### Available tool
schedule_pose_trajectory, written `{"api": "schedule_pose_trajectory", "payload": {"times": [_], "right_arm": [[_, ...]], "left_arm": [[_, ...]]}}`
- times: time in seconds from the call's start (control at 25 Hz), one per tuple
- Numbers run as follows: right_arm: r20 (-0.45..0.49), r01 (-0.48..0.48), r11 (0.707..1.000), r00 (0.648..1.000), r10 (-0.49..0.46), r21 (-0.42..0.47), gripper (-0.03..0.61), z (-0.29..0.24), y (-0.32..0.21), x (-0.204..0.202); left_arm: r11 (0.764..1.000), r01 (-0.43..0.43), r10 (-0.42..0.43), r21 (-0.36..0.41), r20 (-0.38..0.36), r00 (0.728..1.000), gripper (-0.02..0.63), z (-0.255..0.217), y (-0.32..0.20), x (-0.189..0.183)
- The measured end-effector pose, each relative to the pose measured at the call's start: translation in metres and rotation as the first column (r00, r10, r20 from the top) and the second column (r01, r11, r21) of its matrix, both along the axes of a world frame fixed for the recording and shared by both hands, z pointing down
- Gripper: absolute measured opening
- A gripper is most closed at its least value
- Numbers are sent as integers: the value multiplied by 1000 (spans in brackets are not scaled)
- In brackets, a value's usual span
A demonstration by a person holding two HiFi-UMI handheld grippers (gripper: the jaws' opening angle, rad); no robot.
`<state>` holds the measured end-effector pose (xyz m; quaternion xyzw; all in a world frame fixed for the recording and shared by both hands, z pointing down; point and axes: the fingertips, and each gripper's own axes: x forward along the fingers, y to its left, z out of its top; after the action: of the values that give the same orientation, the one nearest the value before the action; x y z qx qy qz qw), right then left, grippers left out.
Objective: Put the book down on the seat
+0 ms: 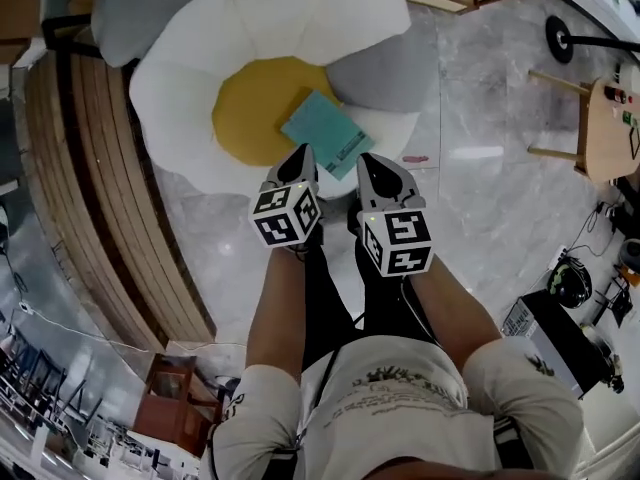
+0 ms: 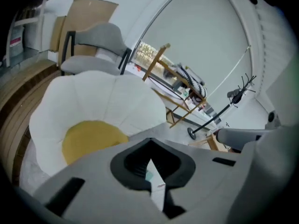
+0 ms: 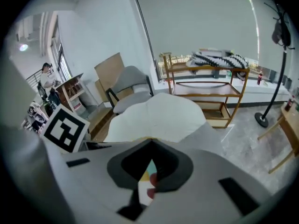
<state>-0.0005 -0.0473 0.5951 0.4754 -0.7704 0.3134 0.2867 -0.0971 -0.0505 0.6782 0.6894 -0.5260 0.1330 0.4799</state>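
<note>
The seat [image 1: 190, 88] is a flower-shaped cushion chair with white petals and a yellow middle [image 1: 250, 108]. A teal book [image 1: 322, 128] lies flat on it, partly on the yellow middle and partly on a near petal. My left gripper [image 1: 302, 153] hangs just short of the book's near edge, jaws shut and empty. Beside it on the right, my right gripper [image 1: 372, 160] is also shut with nothing in it. In the left gripper view the seat [image 2: 103, 101] fills the left, beyond the shut left gripper [image 2: 150, 157]. In the right gripper view the seat [image 3: 159, 115] lies beyond the shut right gripper [image 3: 151, 158].
A curved wooden platform [image 1: 90, 188] runs along the left of the seat. A grey chair [image 1: 150, 8] stands behind it. On the marble floor to the right are a wooden stool [image 1: 605, 128], a stand's black base [image 1: 560, 38] and a black box [image 1: 560, 338]. A wooden shelf rack [image 3: 205, 87] stands by the window.
</note>
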Motion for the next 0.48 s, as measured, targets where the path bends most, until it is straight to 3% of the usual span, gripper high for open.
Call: {"api": "schedule_pose_trajectory", "payload": {"times": [0.2,0.32,0.48], "right_arm": [[45,21,991,999,-27,132,25,-84,-23,-18],[70,16,983,997,-29,182,25,-132,-28,-15],[116,-17,955,993,-18,296,25,-206,-53,-27]], "left_arm": [[993,2,-19,115,142,990,20,-115,-18,-26],[988,-5,-21,156,162,987,20,-179,-13,-22],[958,-58,-9,281,231,973,20,-273,-33,-29]]}}
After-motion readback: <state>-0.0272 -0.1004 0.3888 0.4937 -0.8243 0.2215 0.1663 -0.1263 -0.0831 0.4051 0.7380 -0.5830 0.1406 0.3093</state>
